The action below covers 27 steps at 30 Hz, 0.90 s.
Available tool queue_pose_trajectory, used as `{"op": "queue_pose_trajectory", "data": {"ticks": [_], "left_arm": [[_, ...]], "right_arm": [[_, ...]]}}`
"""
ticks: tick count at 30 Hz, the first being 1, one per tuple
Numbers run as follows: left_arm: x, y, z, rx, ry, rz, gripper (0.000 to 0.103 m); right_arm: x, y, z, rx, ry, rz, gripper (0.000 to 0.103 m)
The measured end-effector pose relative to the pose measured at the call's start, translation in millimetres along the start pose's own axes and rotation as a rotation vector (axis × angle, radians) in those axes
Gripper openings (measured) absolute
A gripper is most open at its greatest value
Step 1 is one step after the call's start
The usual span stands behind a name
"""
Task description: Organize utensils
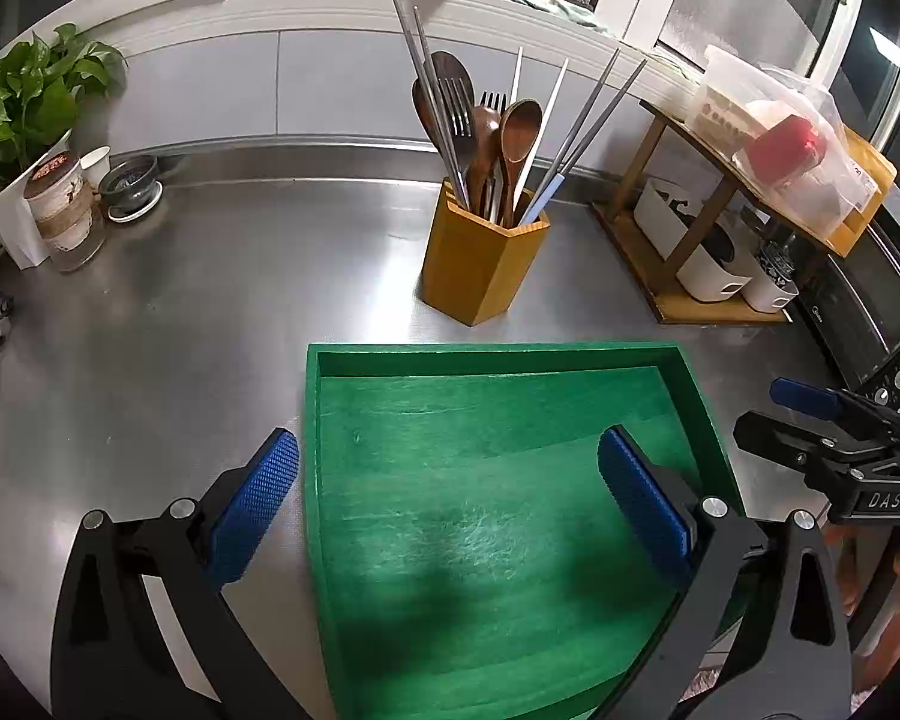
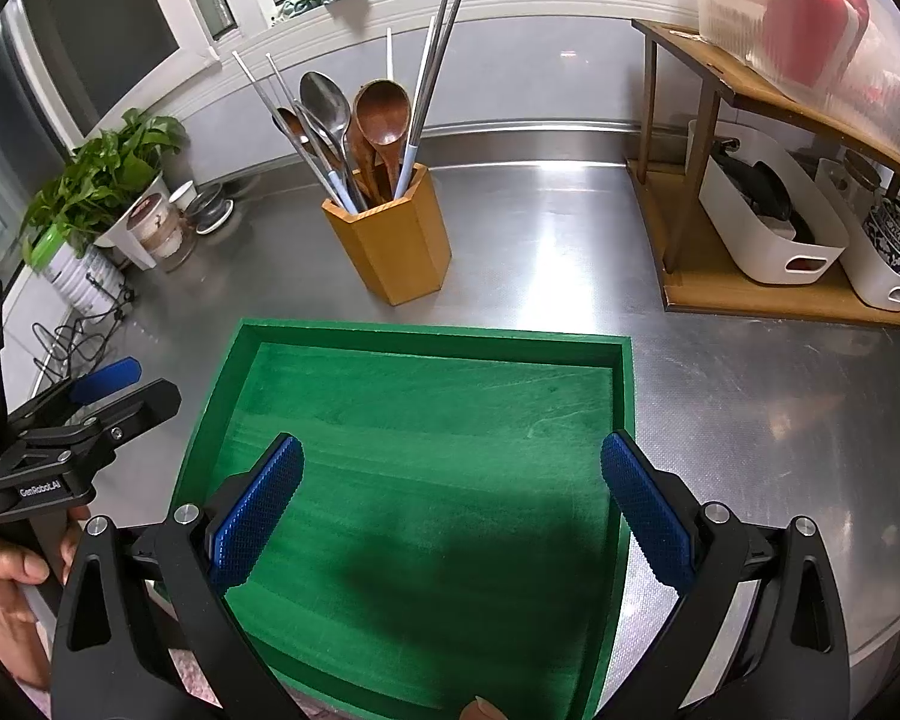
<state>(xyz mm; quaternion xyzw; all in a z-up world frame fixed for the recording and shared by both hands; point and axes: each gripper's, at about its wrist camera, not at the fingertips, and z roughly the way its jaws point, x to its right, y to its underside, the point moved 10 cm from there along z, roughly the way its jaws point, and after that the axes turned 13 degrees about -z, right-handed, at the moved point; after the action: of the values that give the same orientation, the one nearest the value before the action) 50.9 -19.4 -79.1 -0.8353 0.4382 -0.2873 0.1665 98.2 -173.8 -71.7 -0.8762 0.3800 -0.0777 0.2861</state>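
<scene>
Nearest to us, both the left gripper (image 1: pixel 448 492) and the right gripper (image 2: pixel 452 495) hang with jaws released over the empty green tray (image 1: pixel 699 396). Beyond it, at frame centre, the utensils (image 1: pixel 486 126) stand in the wooden holder (image 1: pixel 480 264) on the bench (image 1: pixel 210 300). We judge them light, stiff and rather slippery; take one by its upper shaft. Neighbouring handles crowd each other.

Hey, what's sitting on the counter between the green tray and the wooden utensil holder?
Nothing: only bare steel counter separates the green tray from the utensil holder, clearest in the right wrist view.
</scene>
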Motion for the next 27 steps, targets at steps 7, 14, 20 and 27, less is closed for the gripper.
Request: {"op": "queue_pose_trajectory", "data": {"ticks": [7,14,20,27], "left_arm": [[-0.9,-1.1,1.7,-0.004,-0.006,-0.009,0.095],[-0.4,-2.0,2.5,-0.005,-0.008,-0.008,0.095],[0.1,-2.6,3.3,-0.004,-0.011,-0.008,0.095],[0.7,-2.4,2.5,-0.001,-0.016,-0.011,0.095]], "right_arm": [[-0.8,-1.7,1.6,0.000,-0.009,-0.003,0.099],[0.1,-1.9,2.3,-0.003,-0.007,-0.001,0.099],[0.6,-2.5,2.8,-0.001,-0.011,-0.002,0.099],[1.0,-3.6,3.3,-0.003,-0.018,-0.008,0.099]]}}
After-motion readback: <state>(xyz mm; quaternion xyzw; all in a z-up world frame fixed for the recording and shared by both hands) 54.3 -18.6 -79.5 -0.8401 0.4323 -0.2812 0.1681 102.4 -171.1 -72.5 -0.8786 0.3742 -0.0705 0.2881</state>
